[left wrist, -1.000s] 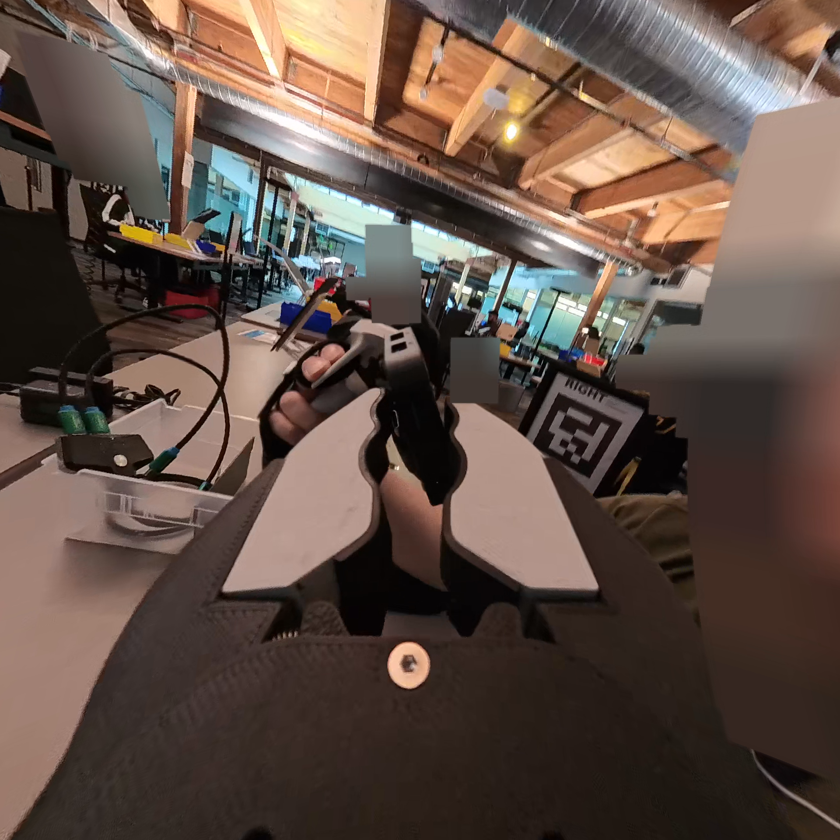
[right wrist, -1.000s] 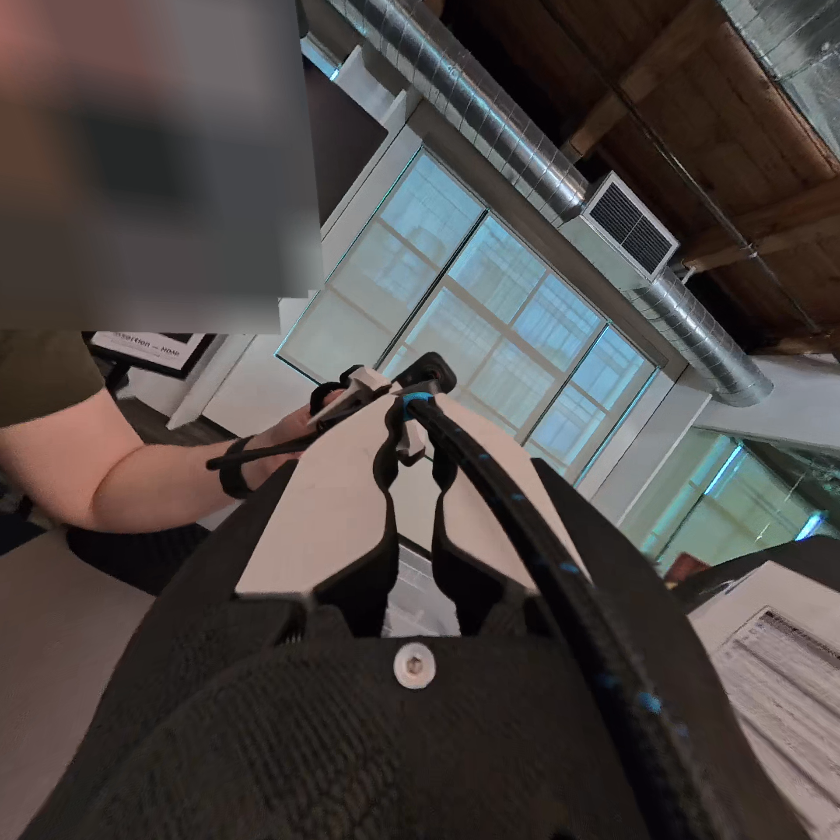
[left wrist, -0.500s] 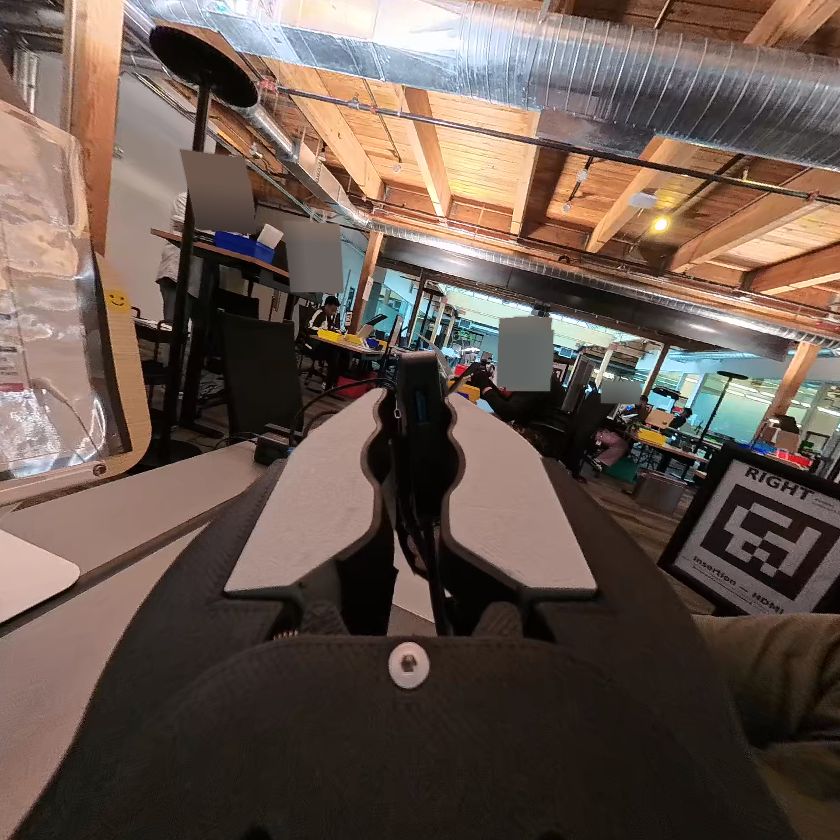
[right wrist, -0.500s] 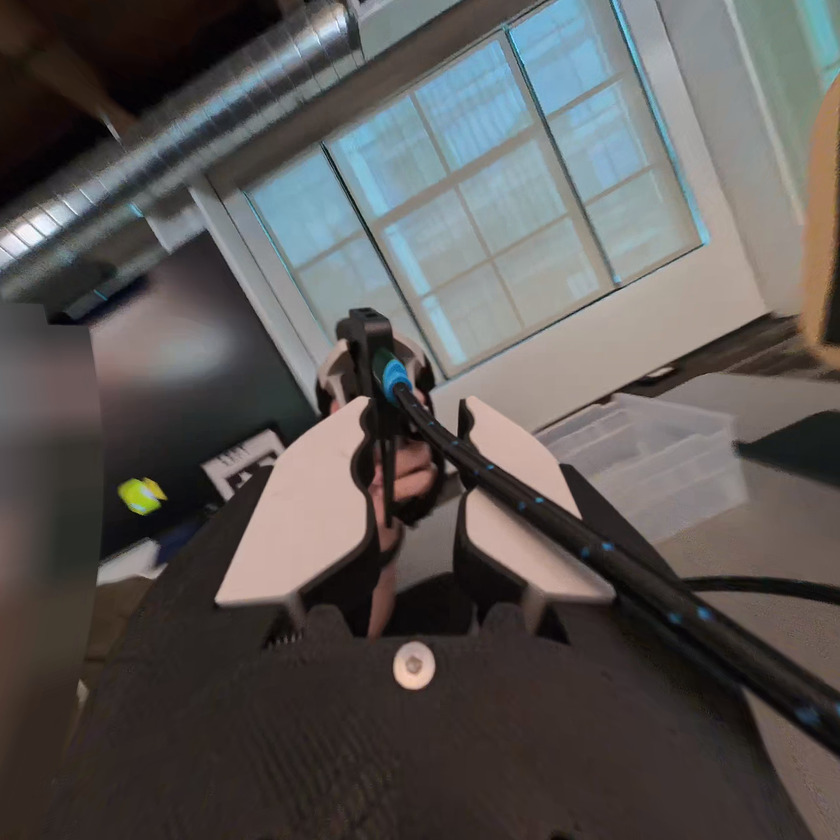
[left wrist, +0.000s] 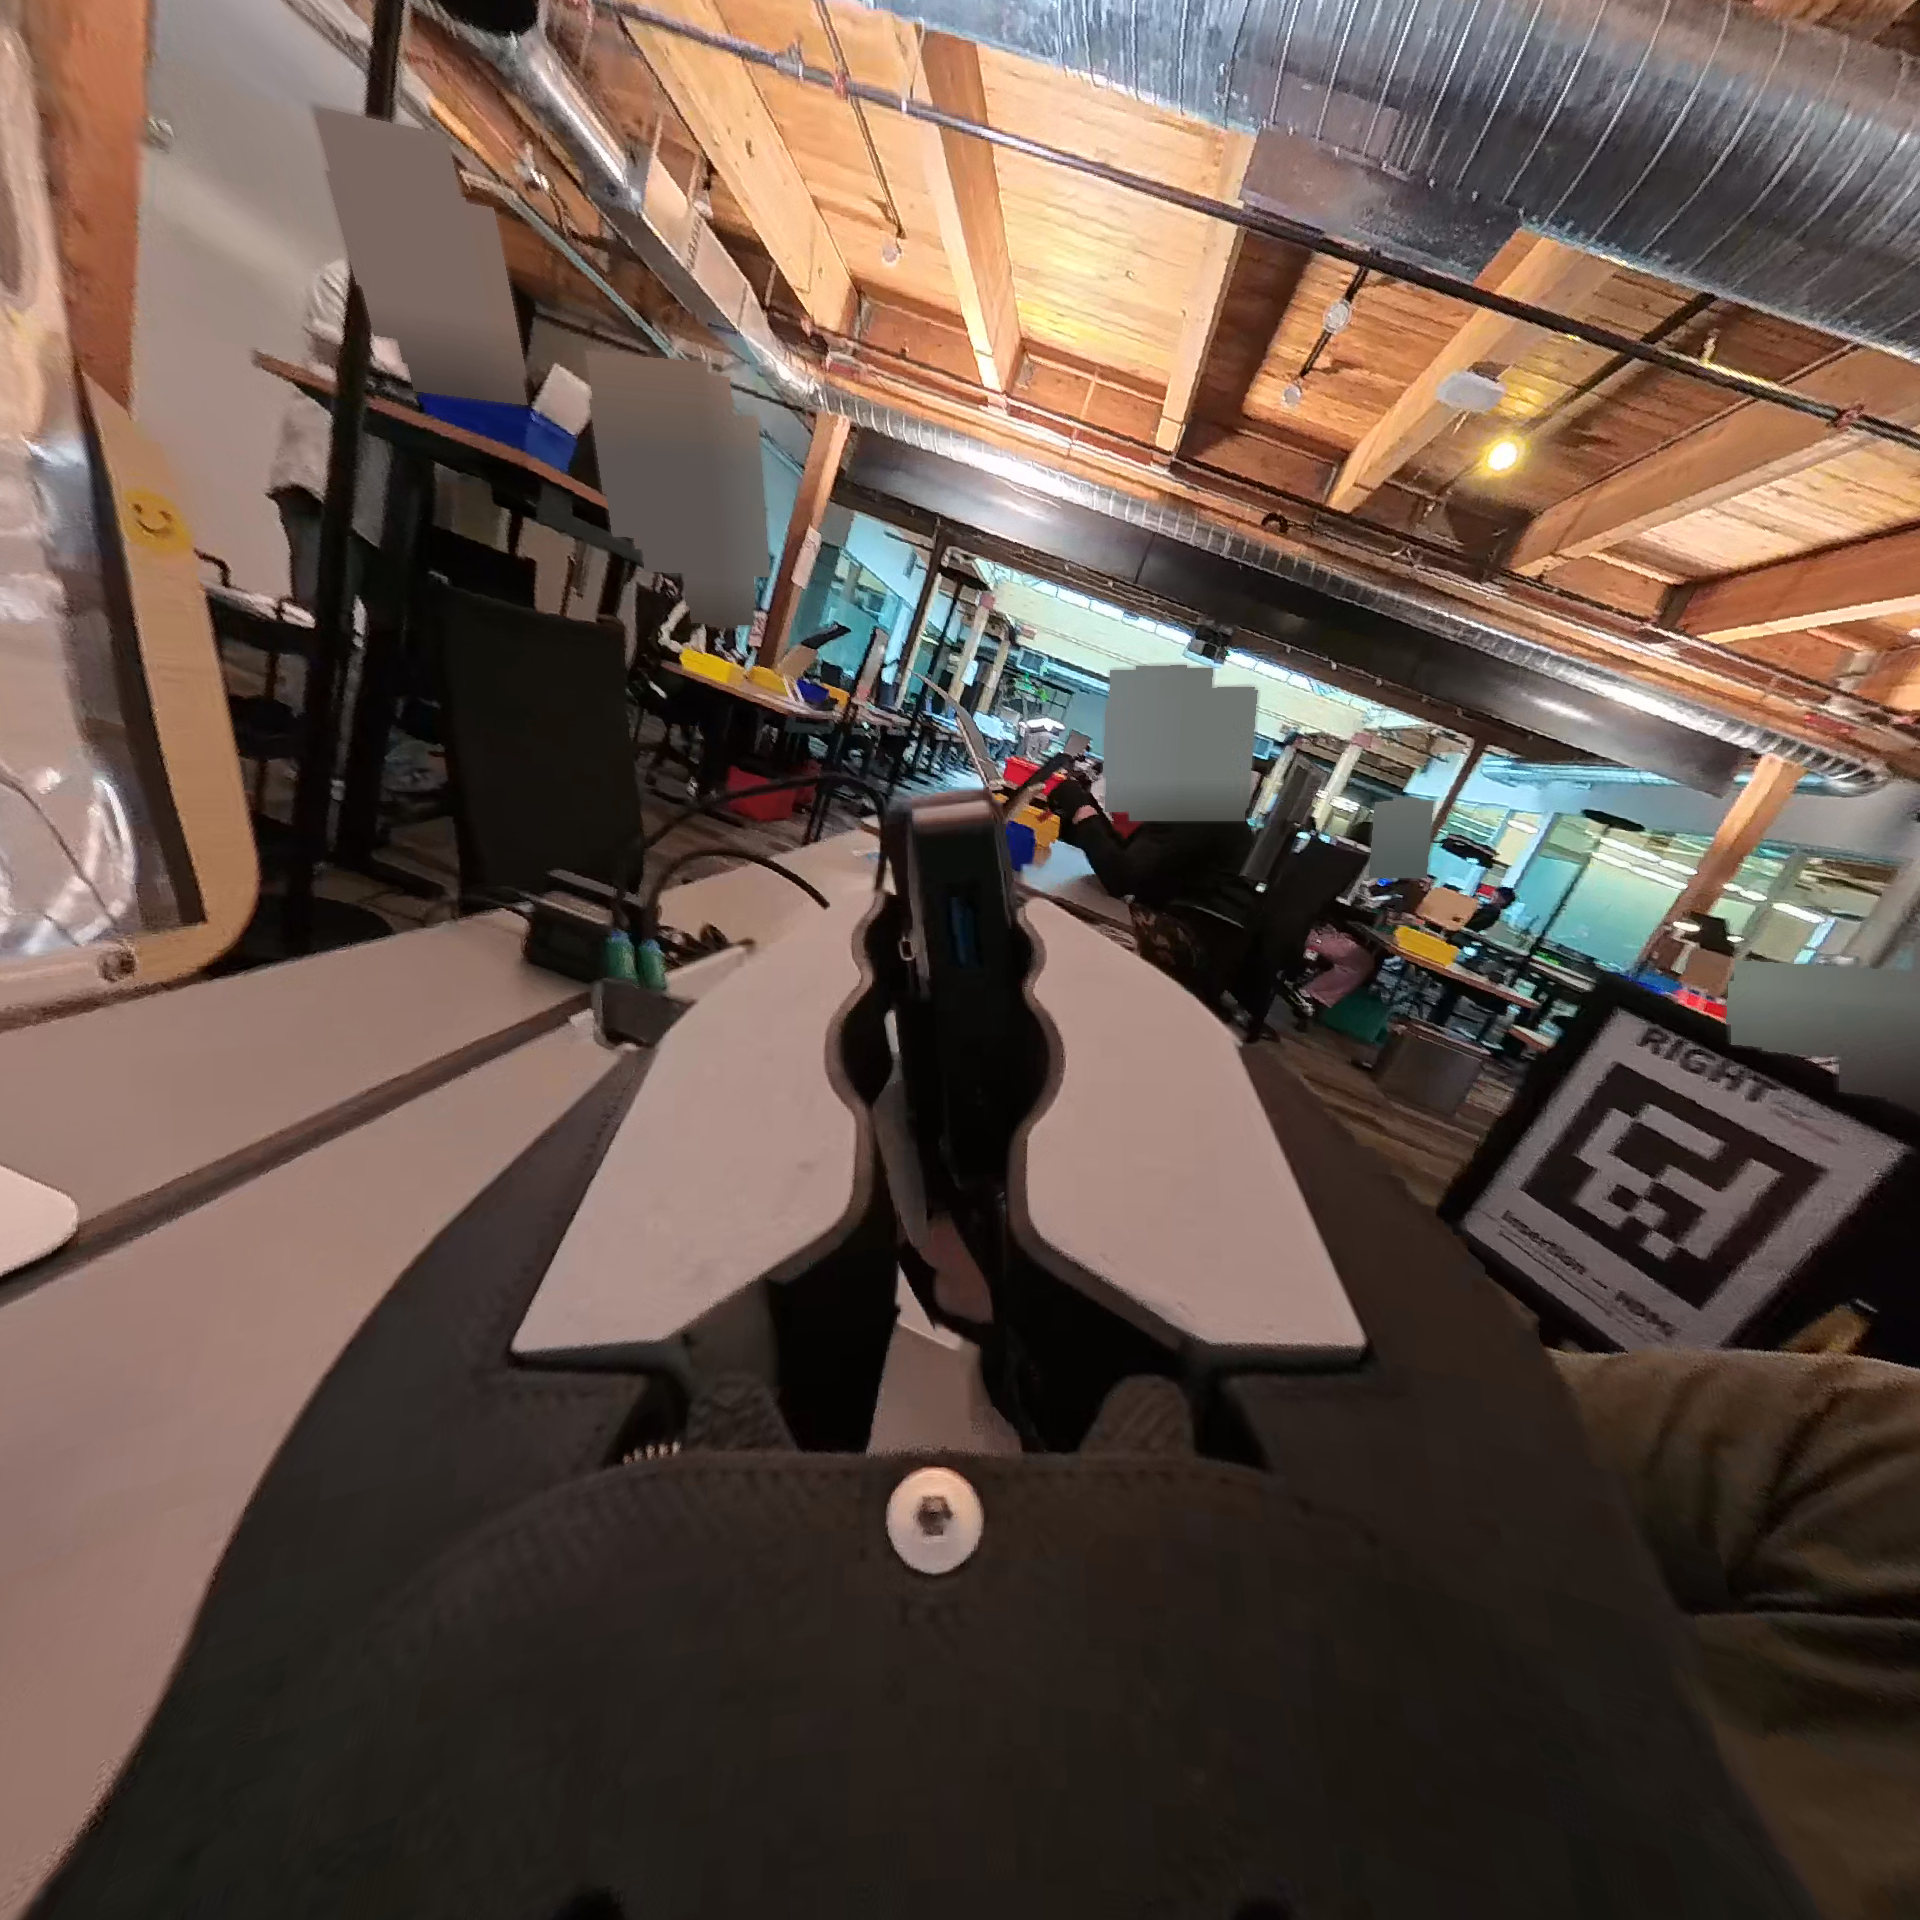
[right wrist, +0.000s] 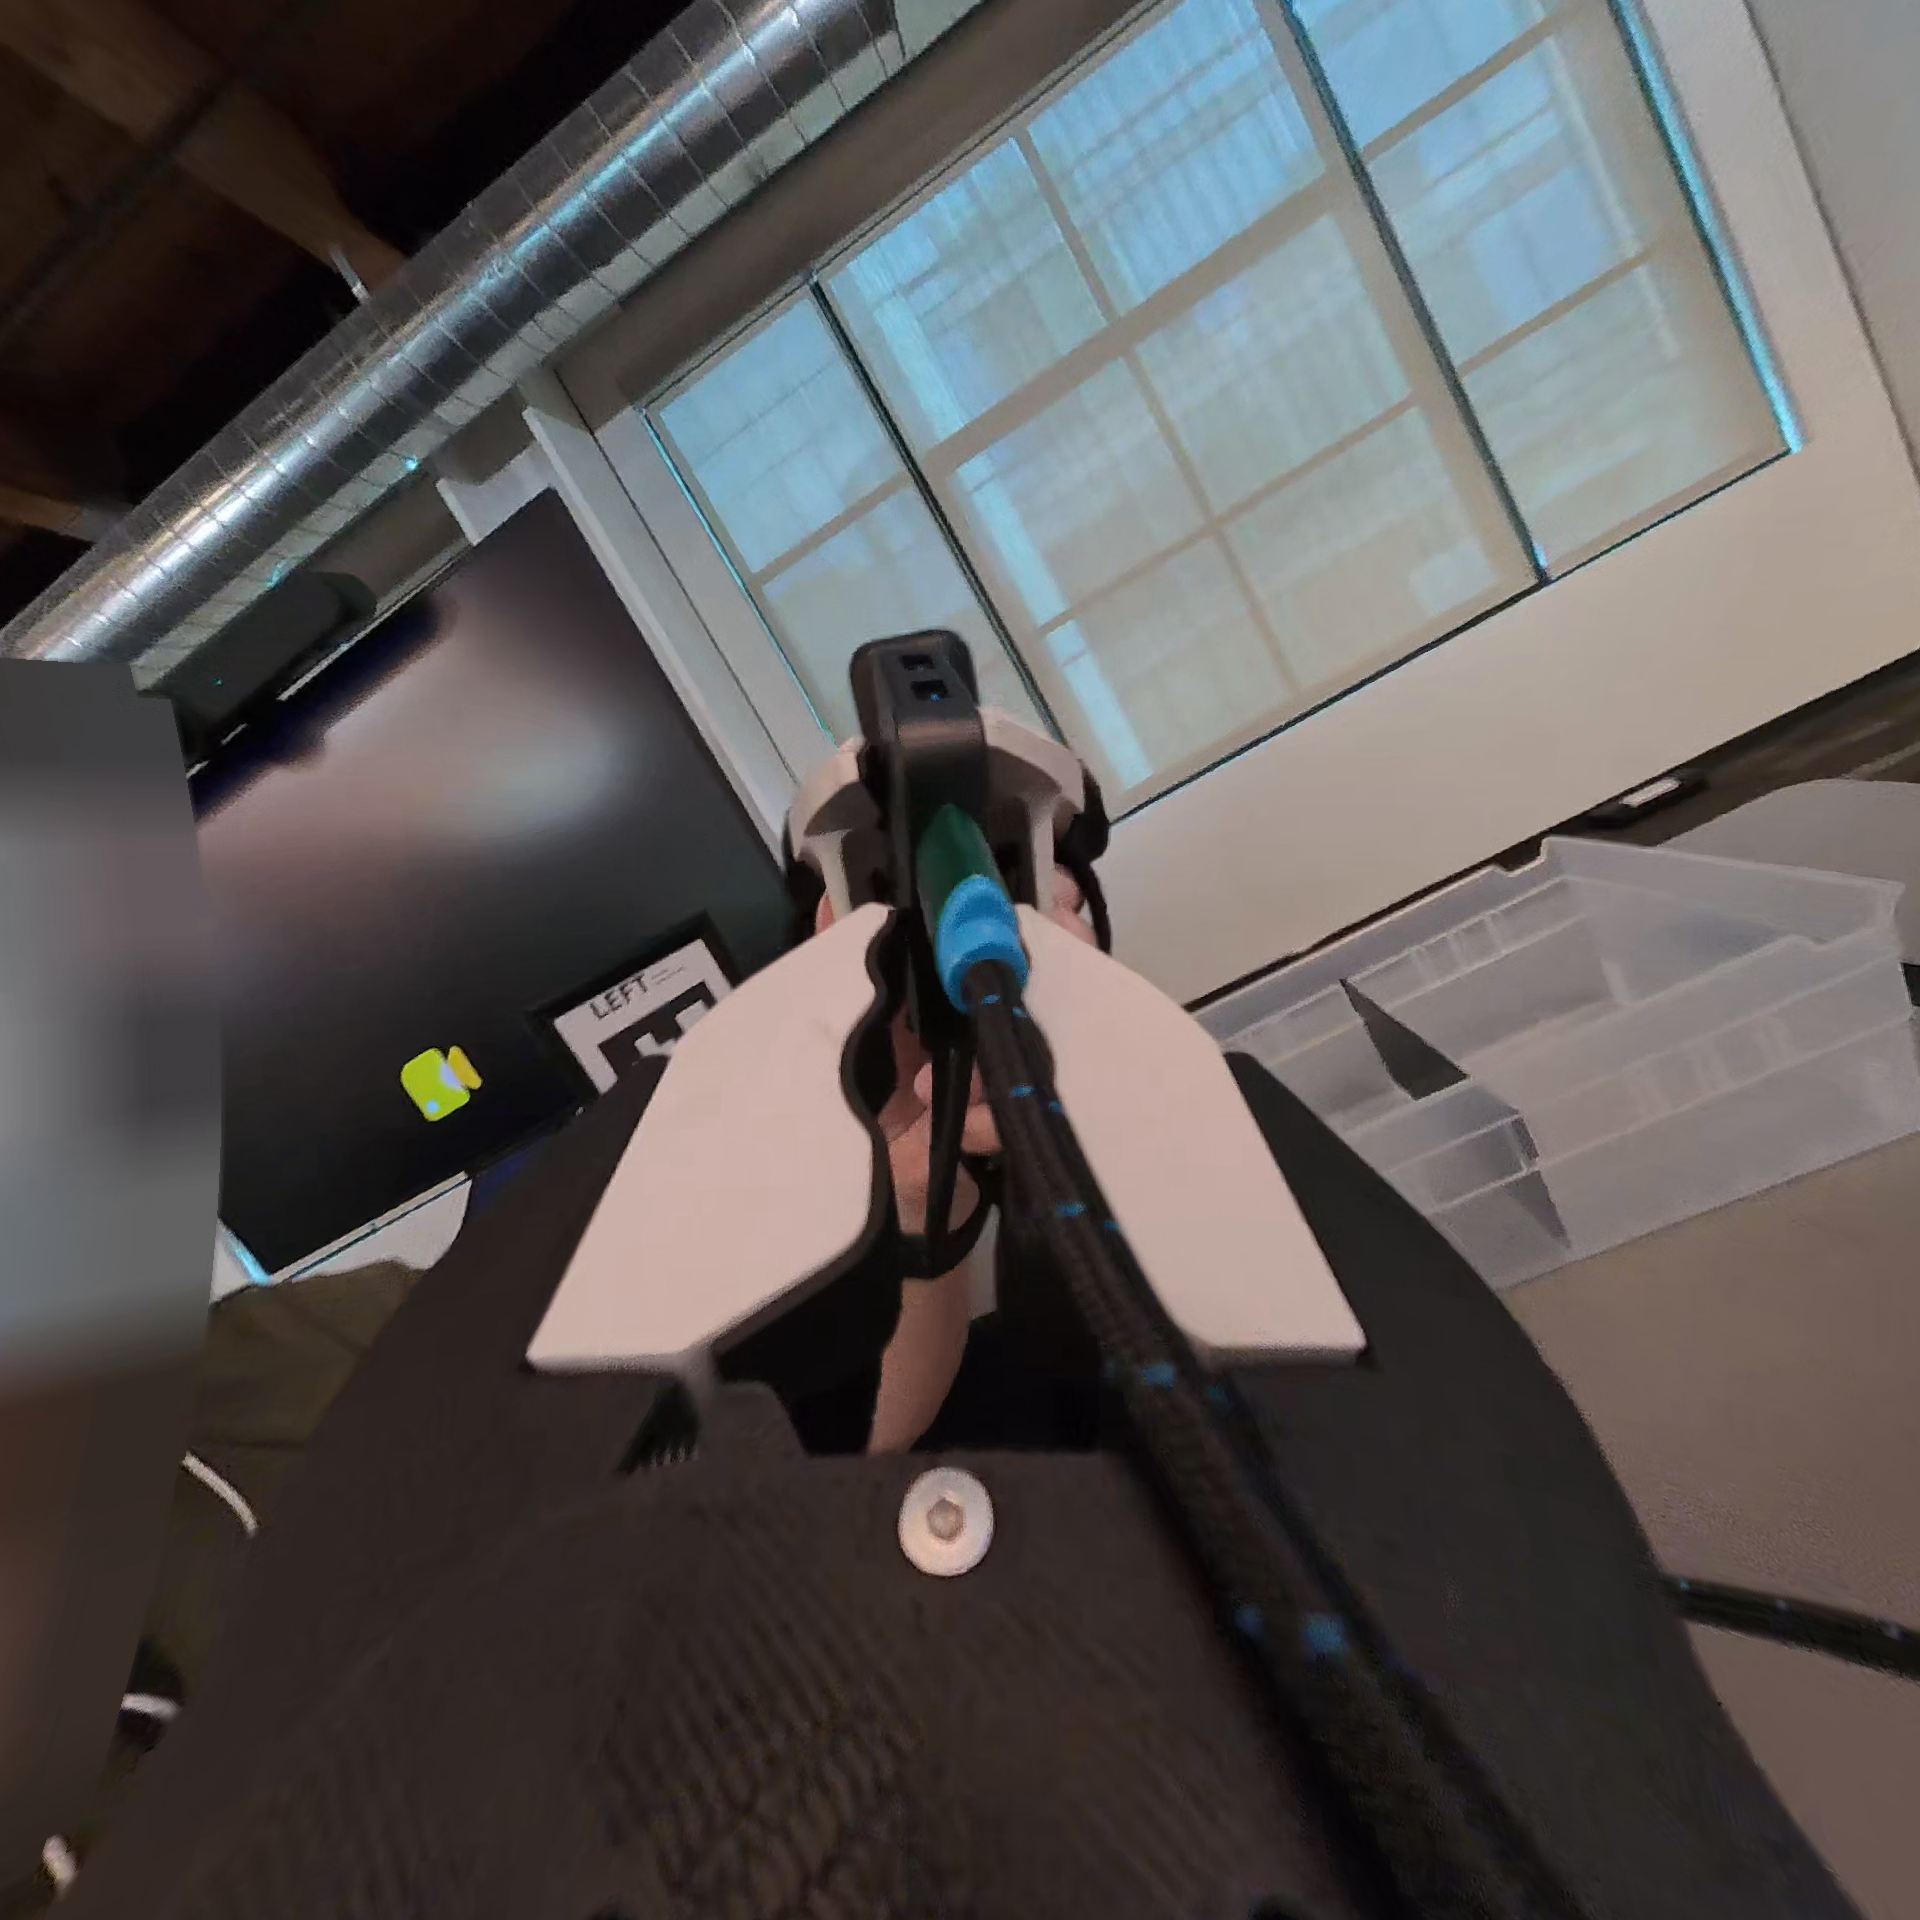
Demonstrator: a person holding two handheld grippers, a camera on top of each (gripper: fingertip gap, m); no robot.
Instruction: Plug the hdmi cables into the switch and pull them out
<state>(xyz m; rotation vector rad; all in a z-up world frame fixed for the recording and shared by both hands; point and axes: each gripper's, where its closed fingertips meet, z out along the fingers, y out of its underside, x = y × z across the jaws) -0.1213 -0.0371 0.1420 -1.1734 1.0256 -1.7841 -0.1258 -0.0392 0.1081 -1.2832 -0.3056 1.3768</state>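
In the left wrist view my left gripper is shut on a black switch box and holds it upright above the table; a blue port slot faces the camera. In the right wrist view my right gripper is shut on the green plug with blue collar of a black braided HDMI cable. The plug's tip meets the switch, which the left gripper's white fingers clamp just beyond. How deep the plug sits is hidden.
A second black box with two green plugs and looping cables sits on the grey table. A clear plastic bin stands at right. Marker boards and a dark monitor stand nearby. A sleeve is at right.
My right gripper's jaws, wide around the cable half a second ago, have closed on the plug. Both views have swung. My left gripper has kept the switch throughout.
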